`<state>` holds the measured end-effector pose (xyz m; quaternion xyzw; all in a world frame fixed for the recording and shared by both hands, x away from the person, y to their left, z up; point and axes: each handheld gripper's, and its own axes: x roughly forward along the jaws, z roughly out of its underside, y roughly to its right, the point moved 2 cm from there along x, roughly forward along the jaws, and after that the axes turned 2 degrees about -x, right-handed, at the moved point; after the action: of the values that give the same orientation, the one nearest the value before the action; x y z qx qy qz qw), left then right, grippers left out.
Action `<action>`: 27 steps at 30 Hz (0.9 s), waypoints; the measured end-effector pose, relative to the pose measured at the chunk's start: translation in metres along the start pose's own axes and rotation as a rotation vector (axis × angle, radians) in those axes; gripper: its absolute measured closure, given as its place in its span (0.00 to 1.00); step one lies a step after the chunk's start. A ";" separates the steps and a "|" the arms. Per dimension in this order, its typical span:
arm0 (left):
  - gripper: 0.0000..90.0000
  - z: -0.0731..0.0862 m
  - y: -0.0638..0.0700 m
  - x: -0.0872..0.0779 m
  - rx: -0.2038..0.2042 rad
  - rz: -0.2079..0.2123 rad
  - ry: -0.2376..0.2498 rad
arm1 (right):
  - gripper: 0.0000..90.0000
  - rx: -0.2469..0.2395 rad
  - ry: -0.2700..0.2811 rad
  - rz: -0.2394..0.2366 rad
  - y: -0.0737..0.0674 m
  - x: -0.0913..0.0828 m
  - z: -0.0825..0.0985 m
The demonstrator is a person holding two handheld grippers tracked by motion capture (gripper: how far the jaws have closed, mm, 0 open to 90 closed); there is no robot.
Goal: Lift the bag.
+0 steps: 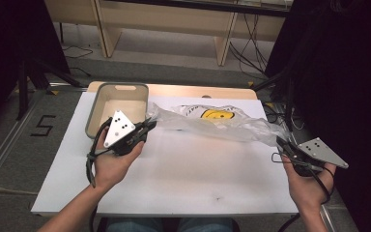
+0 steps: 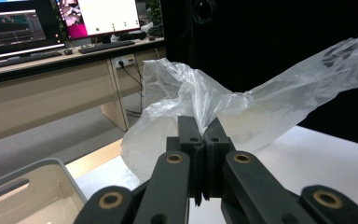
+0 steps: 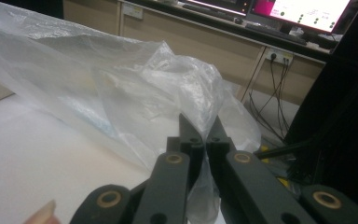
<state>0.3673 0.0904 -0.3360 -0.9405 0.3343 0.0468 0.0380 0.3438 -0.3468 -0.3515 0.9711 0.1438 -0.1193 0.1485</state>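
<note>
A clear plastic bag (image 1: 212,122) with a yellow smiley print stretches across the back of the white table (image 1: 188,179). My left gripper (image 1: 149,124) is shut on the bag's left end, beside the grey bin. In the left gripper view the film (image 2: 200,100) bunches up between the closed jaws of my left gripper (image 2: 204,128). My right gripper (image 1: 281,142) is shut on the bag's right end near the table's right edge. The right gripper view has the bag (image 3: 121,93) pinched in the closed jaws of my right gripper (image 3: 201,126), with film hanging below them.
A grey plastic bin (image 1: 117,107) stands at the table's back left, just behind my left hand. Wooden desks (image 1: 174,24) and cables lie on the floor beyond the table. Dark curtains flank both sides.
</note>
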 end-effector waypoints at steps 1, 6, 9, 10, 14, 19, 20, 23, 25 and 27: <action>0.99 -0.001 0.001 -0.001 0.003 -0.001 0.004 | 1.00 0.002 0.003 0.001 0.000 -0.001 -0.001; 0.99 -0.007 0.001 -0.002 0.007 -0.002 0.026 | 1.00 -0.001 0.017 0.007 0.001 -0.004 -0.004; 0.99 -0.009 0.000 -0.002 0.005 -0.004 0.035 | 1.00 0.000 0.027 0.013 0.002 -0.006 -0.006; 0.99 -0.010 0.000 -0.003 0.006 -0.004 0.036 | 1.00 -0.001 0.029 0.015 0.002 -0.007 -0.007; 0.99 -0.013 0.002 -0.004 0.005 -0.002 0.047 | 1.00 0.003 0.043 0.020 0.003 -0.009 -0.010; 0.99 -0.015 0.001 -0.006 0.008 -0.004 0.054 | 1.00 0.002 0.058 0.025 0.003 -0.012 -0.013; 0.99 -0.015 0.001 -0.006 0.005 -0.004 0.057 | 1.00 -0.001 0.060 0.025 0.004 -0.012 -0.014; 0.99 -0.016 0.001 -0.006 0.005 -0.003 0.060 | 1.00 -0.002 0.063 0.028 0.004 -0.013 -0.015; 0.99 -0.018 0.002 -0.007 0.006 -0.004 0.065 | 1.00 -0.001 0.071 0.030 0.004 -0.013 -0.016; 0.99 -0.019 0.002 -0.008 0.008 -0.003 0.070 | 1.00 -0.001 0.077 0.035 0.005 -0.014 -0.017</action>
<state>0.3608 0.0918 -0.3158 -0.9419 0.3344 0.0122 0.0300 0.3351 -0.3491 -0.3307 0.9773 0.1324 -0.0790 0.1452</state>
